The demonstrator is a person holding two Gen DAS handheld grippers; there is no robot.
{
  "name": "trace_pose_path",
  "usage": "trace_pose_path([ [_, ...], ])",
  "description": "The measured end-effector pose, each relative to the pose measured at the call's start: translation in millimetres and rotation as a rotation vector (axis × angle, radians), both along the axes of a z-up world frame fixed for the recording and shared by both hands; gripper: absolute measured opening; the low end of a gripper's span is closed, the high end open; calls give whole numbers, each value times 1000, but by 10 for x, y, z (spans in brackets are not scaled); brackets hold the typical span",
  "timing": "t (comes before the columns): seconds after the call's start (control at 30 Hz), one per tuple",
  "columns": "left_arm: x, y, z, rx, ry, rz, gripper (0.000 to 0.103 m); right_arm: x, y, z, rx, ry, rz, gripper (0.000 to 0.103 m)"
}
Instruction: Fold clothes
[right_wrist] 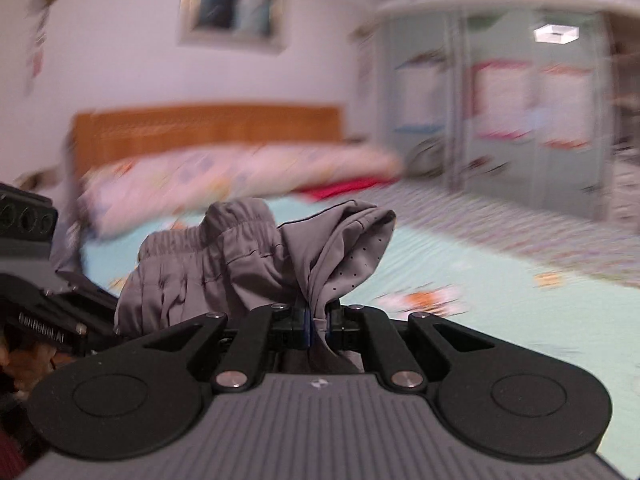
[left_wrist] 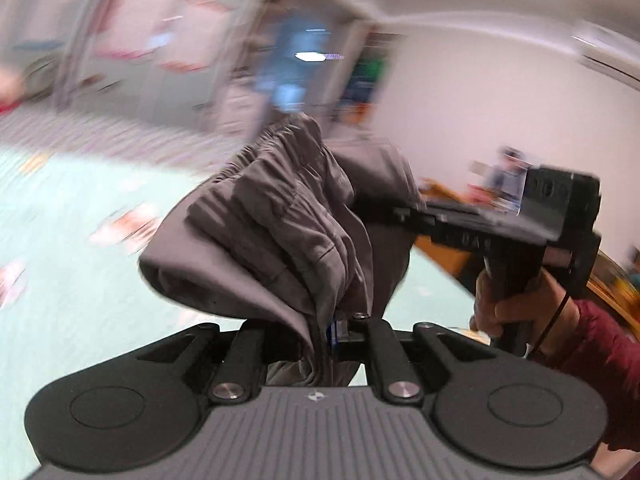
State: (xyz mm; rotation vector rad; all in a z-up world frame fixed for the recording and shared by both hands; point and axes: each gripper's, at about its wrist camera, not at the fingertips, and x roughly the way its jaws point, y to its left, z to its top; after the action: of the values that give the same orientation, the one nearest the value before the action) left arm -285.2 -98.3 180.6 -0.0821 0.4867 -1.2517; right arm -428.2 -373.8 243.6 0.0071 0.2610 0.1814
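Observation:
A grey garment (left_wrist: 280, 216) with an elastic waistband hangs bunched in the air above the bed. In the left wrist view my left gripper (left_wrist: 334, 332) is shut on a fold of it, cloth pinched between the pads. To its right a hand (left_wrist: 516, 312) in a dark red sleeve holds the other tool, whose black body (left_wrist: 520, 216) reaches into the same cloth. In the right wrist view my right gripper (right_wrist: 318, 320) is shut on the grey garment (right_wrist: 224, 264), with a dotted lining flap rising from the jaws. The left tool's body (right_wrist: 28, 240) shows at the left edge.
A pale green bed sheet (right_wrist: 460, 272) with printed patches lies below. A patterned quilt (right_wrist: 240, 172) and a red cloth (right_wrist: 340, 190) lie by the wooden headboard (right_wrist: 208, 128). A mirrored wardrobe (right_wrist: 520, 120) stands to the right. Both views are motion-blurred.

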Motion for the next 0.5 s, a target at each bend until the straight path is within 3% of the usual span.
trace_pose_path([
  [0.13, -20, -626, 247, -25, -38, -210, 11, -705, -424, 276, 29, -55, -197, 5],
  [0.27, 19, -1445, 172, -12, -39, -363, 11, -1132, -836, 391, 47, -31, -344, 5],
  [0.4, 200, -2363, -174, 50, 24, -428, 11, -1144, -1290, 251, 59, 26, -457, 5],
  [0.5, 357, -2949, -597, 136, 44, -424, 11, -1022, -1760, -61, 108, 84, -510, 5],
])
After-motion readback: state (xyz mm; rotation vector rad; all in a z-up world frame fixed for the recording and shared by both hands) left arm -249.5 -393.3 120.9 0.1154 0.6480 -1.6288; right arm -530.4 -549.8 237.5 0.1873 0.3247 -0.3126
